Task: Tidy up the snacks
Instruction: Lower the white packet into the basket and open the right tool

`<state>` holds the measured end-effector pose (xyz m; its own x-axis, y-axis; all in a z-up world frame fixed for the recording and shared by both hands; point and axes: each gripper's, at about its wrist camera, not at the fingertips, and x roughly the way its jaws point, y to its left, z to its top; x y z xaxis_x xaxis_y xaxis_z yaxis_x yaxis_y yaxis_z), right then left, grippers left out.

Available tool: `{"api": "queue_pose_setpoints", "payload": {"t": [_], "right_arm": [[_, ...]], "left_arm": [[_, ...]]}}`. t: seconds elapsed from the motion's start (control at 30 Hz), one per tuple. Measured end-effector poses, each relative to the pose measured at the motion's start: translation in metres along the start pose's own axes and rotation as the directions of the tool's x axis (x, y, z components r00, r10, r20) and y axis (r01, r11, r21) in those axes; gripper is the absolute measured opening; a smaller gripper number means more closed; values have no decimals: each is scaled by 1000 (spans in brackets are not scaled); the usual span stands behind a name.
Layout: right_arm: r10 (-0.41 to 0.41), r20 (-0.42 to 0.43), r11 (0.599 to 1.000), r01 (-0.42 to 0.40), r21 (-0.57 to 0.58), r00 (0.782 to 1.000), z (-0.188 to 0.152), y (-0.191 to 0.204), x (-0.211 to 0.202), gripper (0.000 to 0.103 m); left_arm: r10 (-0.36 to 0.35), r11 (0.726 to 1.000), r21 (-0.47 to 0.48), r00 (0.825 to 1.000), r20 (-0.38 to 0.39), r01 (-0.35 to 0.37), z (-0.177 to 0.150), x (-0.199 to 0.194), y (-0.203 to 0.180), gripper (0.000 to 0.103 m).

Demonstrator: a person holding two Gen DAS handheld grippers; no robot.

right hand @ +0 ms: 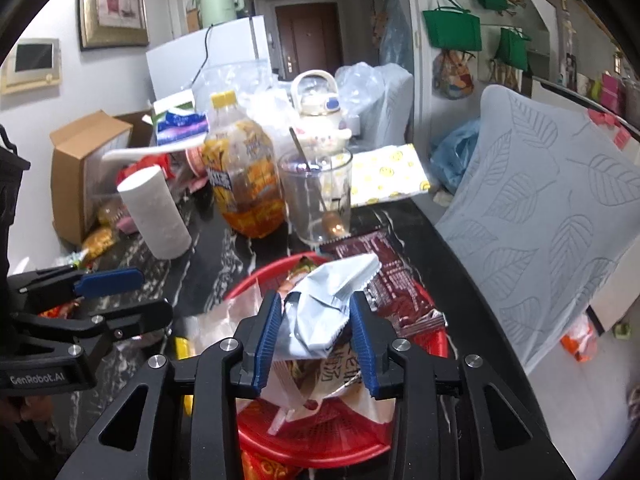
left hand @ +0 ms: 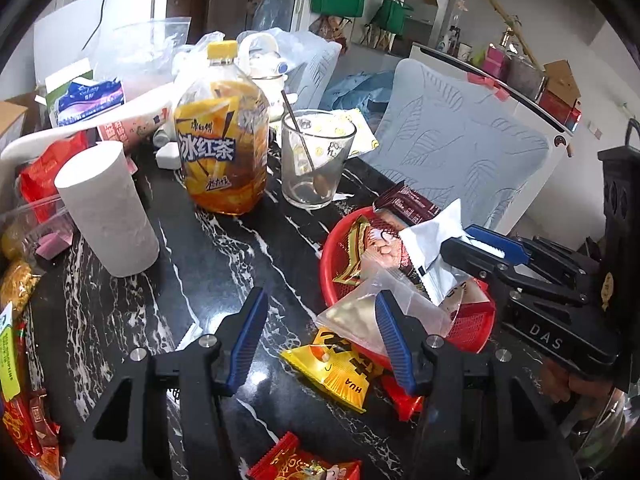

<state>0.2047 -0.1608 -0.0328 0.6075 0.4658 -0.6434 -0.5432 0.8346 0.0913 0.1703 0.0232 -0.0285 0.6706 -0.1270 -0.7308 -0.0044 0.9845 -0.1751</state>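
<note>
Item: silver-white snack packet [right hand: 328, 304], crumpled, was pinched between both blue pads of the right gripper [right hand: 316, 340], directly above the red basket [right hand: 312, 444]. The basket lay beneath and ahead of that gripper, holding a dark brown wrapper [right hand: 396, 280] beyond the packet and several further packets. The left gripper [left hand: 320, 340] stood spread wide, gripping nothing, over the black marble tabletop [left hand: 224, 248]; its right finger [left hand: 394, 344] overlapped a clear bag [left hand: 360, 312] at the basket's near edge. A yellow packet [left hand: 340, 372] lay between its fingers, a red packet [left hand: 304, 464] nearer to it. Farther ahead stood 1 iced-tea bottle [left hand: 222, 140], 1 glass [left hand: 314, 160] with a spoon, and 1 paper roll [left hand: 106, 208] to the left.
</note>
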Motion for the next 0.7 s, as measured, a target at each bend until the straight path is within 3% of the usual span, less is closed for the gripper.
{"api": "queue_pose_setpoints", "payload": {"t": [0.17,0.7], "right_arm": [[-24,8,1000,24,-3,1000,-1,-1,-6,49],[-52,97,999,52,1,994,-3,9,-68,49]], "left_arm": [[-3,1000,4,1000,2,3,0,-2,-2,55],[-15,998,66,996,92,9,1,-58,-32,55]]}}
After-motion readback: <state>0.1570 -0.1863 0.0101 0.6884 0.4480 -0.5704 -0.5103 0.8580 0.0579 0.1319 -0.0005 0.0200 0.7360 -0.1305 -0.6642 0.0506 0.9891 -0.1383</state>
